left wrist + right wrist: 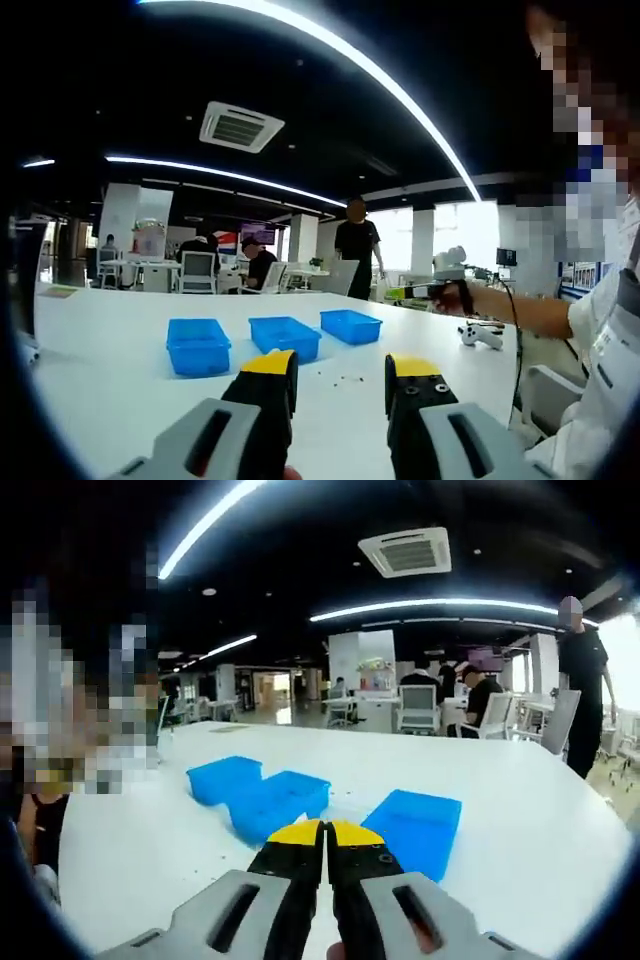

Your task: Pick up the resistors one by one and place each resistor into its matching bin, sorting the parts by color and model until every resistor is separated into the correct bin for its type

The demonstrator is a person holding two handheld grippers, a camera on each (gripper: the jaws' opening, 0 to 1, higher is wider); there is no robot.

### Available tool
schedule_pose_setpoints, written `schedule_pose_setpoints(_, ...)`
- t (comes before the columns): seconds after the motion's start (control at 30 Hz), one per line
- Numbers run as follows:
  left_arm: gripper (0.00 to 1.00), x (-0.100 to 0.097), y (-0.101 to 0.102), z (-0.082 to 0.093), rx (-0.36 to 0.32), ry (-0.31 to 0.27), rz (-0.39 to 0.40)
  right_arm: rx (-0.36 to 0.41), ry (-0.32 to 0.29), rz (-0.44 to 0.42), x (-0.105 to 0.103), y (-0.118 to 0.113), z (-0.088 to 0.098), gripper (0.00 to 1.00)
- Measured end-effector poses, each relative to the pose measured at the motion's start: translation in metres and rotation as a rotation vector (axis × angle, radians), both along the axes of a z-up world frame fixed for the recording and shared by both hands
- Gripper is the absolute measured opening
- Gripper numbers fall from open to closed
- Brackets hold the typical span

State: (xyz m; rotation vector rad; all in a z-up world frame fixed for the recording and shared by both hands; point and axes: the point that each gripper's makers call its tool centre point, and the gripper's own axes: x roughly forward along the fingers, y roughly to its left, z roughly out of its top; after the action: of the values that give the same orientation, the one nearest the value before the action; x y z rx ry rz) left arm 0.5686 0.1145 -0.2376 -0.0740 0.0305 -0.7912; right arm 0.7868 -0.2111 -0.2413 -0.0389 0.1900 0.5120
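Left gripper [340,385] held with jaws parted and nothing between them, hovering above the near part of the white table [110,330]; right gripper [325,845] with yellow tips pressed together and empty, also above the near edge. Three blue bins set in a row toward the middle of the table: left bin [198,345], middle bin [285,335], right bin [351,325], all apart from one another in the left gripper view. Resistors [345,380] scattered as tiny dark specks on the bare tabletop just in front of the bins, between them and the parted jaws. Judged as the start of a pick: best done by lowering the open left jaws straight over a single speck well apart from its neighbours, closing gently on the body rather than the leads, and checking colour before choosing a bin. Right gripper likely needs opening before any use. Colour bands and model of each resistor too small to make out; number of pieces uncertain. Bin interiors partly hidden by their walls, so contents not readable. In the right gripper view, resistors barely discernible and the nearest bin [415,830] partly covered by the jaws. White controller-like object [480,335] near the far right edge, purpose unclear.
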Motion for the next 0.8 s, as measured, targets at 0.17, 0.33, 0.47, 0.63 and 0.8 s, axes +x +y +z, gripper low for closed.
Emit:
schedule_pose_setpoints(0.17,0.37,-0.001,0.001,0.002,-0.002,-0.004,0.0,-0.041,0.047,-0.078,0.028,-0.014,-0.02,0.05)
schedule_pose_setpoints(0.33,0.37,-0.002,0.001,0.002,-0.003,-0.006,-0.001,-0.039,0.089,-0.161,0.056,-0.036,-0.037,0.05)
schedule_pose_setpoints(0.47,0.37,-0.002,0.002,0.003,-0.003,-0.008,0.002,-0.024,0.089,-0.178,0.061,-0.038,-0.039,0.05)
schedule_pose_setpoints(0.63,0.37,-0.002,0.002,0.002,-0.004,-0.008,0.002,-0.007,0.105,-0.171,0.061,-0.031,-0.041,0.47)
schedule_pose_setpoints(0.8,0.37,-0.002,0.0,0.002,-0.004,-0.006,-0.003,0.018,0.079,-0.173,0.058,-0.031,-0.035,0.65)
